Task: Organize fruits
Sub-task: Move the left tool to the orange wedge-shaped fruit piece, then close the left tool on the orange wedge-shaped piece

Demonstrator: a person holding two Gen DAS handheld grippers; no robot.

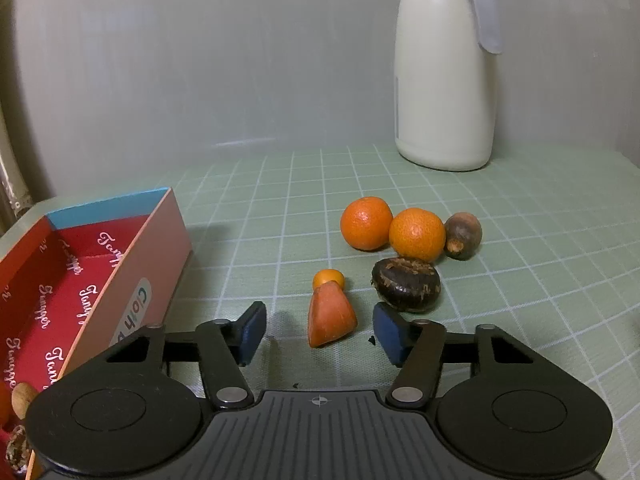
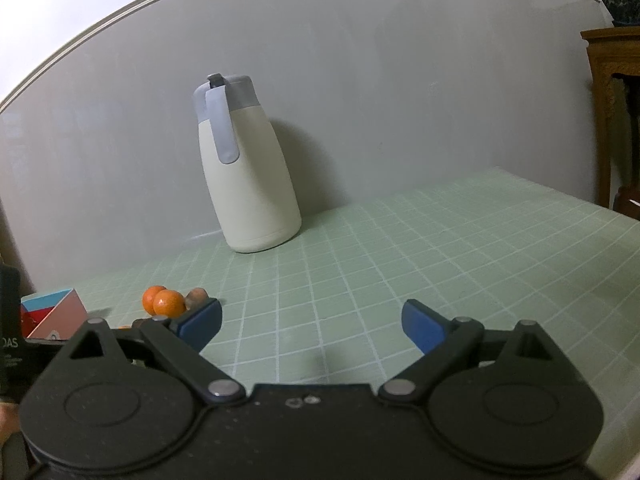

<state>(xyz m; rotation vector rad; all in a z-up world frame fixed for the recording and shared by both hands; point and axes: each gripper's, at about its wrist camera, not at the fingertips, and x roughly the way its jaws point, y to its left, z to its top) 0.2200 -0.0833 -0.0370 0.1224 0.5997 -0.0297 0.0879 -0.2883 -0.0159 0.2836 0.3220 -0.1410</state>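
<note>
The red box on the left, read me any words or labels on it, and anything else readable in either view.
"Cloth": oval label on the red box's outer side, remainder hidden behind the left gripper.
Repeated white script lining the box: too stylized to read.
"OAS": black object at the right view's left edge, cut off.
Jug: none.

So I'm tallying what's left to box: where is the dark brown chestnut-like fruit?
In the left wrist view, the dark brown fruit lies on the green mat right of centre, just below the two oranges.
</note>
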